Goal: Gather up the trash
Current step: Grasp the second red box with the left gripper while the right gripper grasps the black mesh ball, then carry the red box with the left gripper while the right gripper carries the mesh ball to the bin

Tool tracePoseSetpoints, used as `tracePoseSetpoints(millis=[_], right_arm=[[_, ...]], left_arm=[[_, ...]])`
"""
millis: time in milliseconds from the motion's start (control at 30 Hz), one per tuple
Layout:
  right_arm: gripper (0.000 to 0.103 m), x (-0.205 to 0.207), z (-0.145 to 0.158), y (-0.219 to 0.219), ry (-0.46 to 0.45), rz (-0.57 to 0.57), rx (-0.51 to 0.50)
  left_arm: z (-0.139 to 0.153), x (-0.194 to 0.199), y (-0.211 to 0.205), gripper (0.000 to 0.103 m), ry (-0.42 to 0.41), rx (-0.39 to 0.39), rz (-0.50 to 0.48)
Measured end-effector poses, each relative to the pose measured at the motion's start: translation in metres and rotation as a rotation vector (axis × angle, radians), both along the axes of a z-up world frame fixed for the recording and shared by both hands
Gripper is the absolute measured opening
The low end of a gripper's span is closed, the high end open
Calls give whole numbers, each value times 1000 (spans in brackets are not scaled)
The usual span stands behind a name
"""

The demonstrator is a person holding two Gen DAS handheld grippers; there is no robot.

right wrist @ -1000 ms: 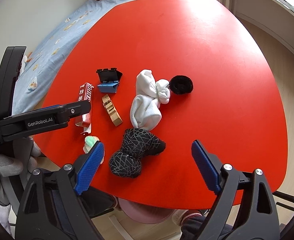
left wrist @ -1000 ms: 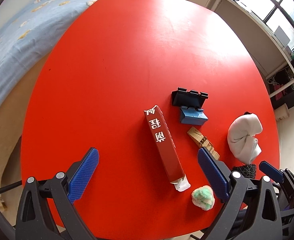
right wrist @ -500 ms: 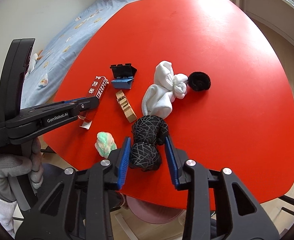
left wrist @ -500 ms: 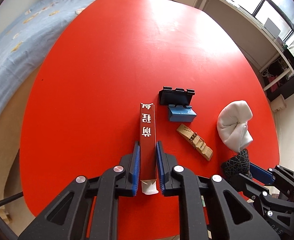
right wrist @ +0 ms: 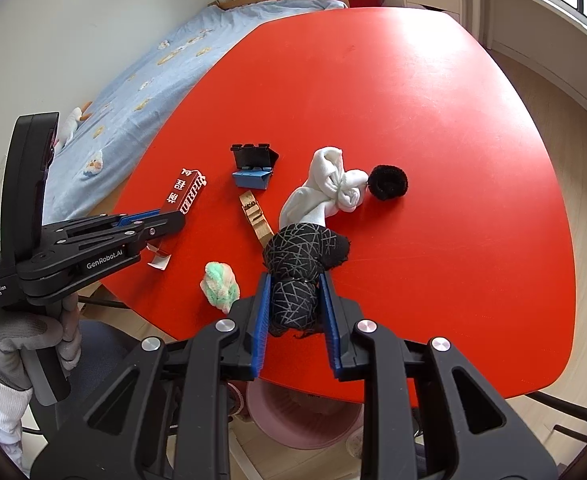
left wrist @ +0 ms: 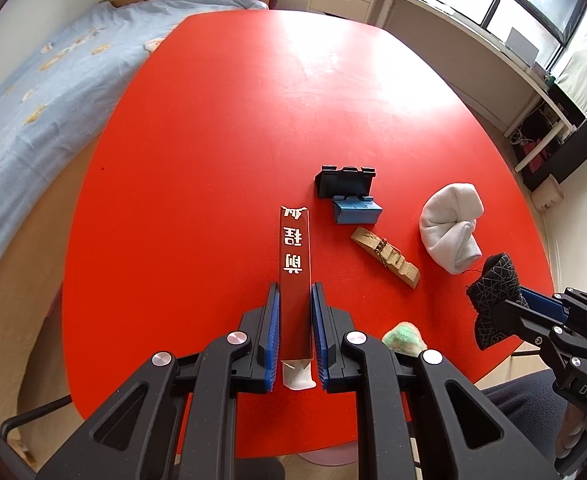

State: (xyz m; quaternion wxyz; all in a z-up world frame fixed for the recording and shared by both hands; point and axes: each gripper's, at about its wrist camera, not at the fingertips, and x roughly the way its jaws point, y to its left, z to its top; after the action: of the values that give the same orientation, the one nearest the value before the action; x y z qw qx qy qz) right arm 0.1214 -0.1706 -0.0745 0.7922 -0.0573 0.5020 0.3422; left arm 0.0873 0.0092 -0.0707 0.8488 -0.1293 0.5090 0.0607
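Large oval red table [left wrist: 221, 128] filling both views, far half bare, clutter bunched along the near edge. Below that edge, lower centre of the right wrist view, a round pink bin [right wrist: 305, 420], probably the drop point, though only its rim shows.

White rolled sock bundle [right wrist: 329, 188] mid-frame, touching a black fuzzy ring [right wrist: 388, 182] on its right. Long red cardboard box with white lettering [left wrist: 294, 276] clamped by the left gripper [left wrist: 295, 332], blue pads pressed on both long sides near the torn white end, far end pointing up the frame. Black web-patterned sock ball [right wrist: 301, 276] squeezed between the right gripper [right wrist: 296, 312] pads, jaws closing a last touch on soft cloth. Loose on the table: black-and-blue plastic clip block [left wrist: 347, 196], wooden clothespin [left wrist: 385, 256], small green-and-white crumpled wad [left wrist: 403, 338] just right of the left claw, near the table lip.

For a clean step: lift both loads straight up clear of the surface before swinging toward the bin, keeping the box level so its long free end misses the clip block. Firm hold on the sock ball; loose folds prone to slipping.

Open room: plenty upward and toward the frame's top; tight at the bottom, where table rim and grippers crowd together.
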Motion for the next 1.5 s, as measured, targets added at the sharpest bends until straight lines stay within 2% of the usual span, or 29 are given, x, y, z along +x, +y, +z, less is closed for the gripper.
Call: tracePoseSetpoints(millis=[300, 767, 1067, 1500], right_arm=[[24, -20, 30, -18, -79, 51, 0], [24, -76, 62, -40, -158, 156, 14], [24, -108, 55, -48, -160, 204, -12], [24, -122, 28, -52, -100, 227, -37]], left_arm=[[32, -30, -11, 15, -70, 29, -57], [61, -89, -33, 15, -144, 12, -174], [55, -117, -57, 15, -120, 26, -265], [33, -136, -80, 15, -62, 2, -361]])
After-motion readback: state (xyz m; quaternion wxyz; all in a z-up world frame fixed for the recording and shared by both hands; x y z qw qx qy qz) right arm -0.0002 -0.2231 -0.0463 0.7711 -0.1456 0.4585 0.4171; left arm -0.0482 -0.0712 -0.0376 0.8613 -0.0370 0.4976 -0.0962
